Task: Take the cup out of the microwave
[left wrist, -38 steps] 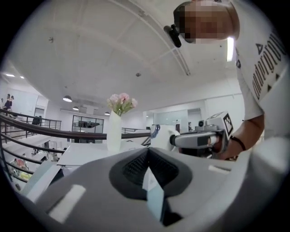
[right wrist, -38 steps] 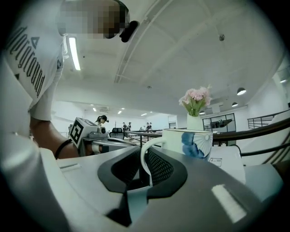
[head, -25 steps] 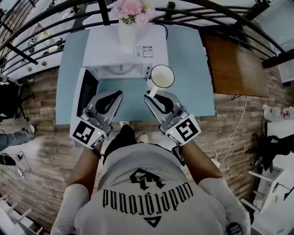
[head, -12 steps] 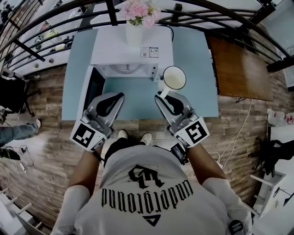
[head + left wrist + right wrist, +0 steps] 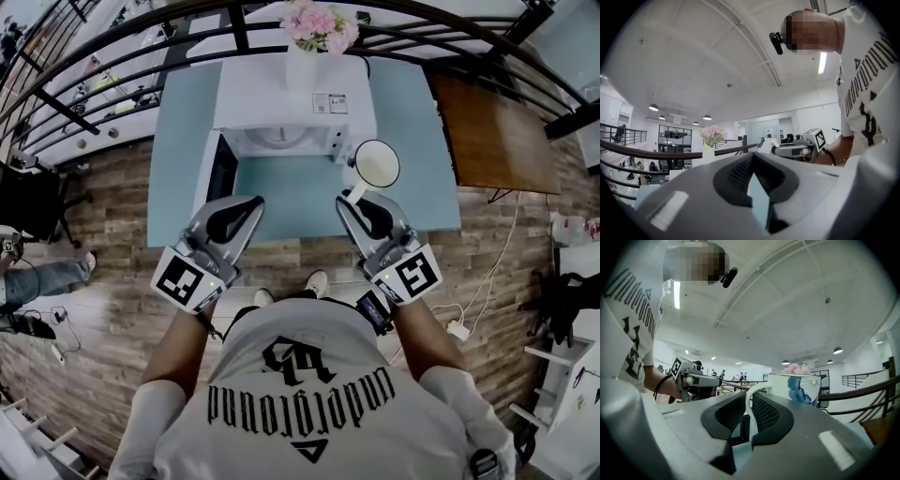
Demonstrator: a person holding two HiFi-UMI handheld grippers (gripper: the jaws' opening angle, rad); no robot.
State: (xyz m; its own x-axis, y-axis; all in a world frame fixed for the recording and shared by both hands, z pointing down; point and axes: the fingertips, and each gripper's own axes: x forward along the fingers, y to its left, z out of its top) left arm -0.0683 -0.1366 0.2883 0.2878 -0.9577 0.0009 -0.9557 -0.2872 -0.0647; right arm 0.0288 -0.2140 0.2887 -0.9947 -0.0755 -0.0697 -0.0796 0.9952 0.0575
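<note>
The white microwave (image 5: 295, 103) stands on the pale blue table (image 5: 187, 141) with its door (image 5: 217, 169) swung open to the left. The white cup (image 5: 375, 164) hangs in the air outside it, just right of its front corner. My right gripper (image 5: 354, 195) is shut on the cup's handle (image 5: 749, 401), and the cup's blue-patterned wall (image 5: 799, 387) stands upright beyond the jaws. My left gripper (image 5: 255, 201) hovers over the table in front of the microwave's mouth, its tips together and nothing in it. In the left gripper view those jaws (image 5: 752, 155) meet at the tip.
A white vase of pink flowers (image 5: 307, 47) stands on top of the microwave. A brown table (image 5: 497, 131) adjoins on the right. A black railing (image 5: 112, 42) curves behind the table. Wooden floor (image 5: 103, 300) lies around the person.
Both grippers have drawn back from the microwave towards the table's front edge and risen slightly. The cup has come along in the right gripper. The jaws have not changed.
</note>
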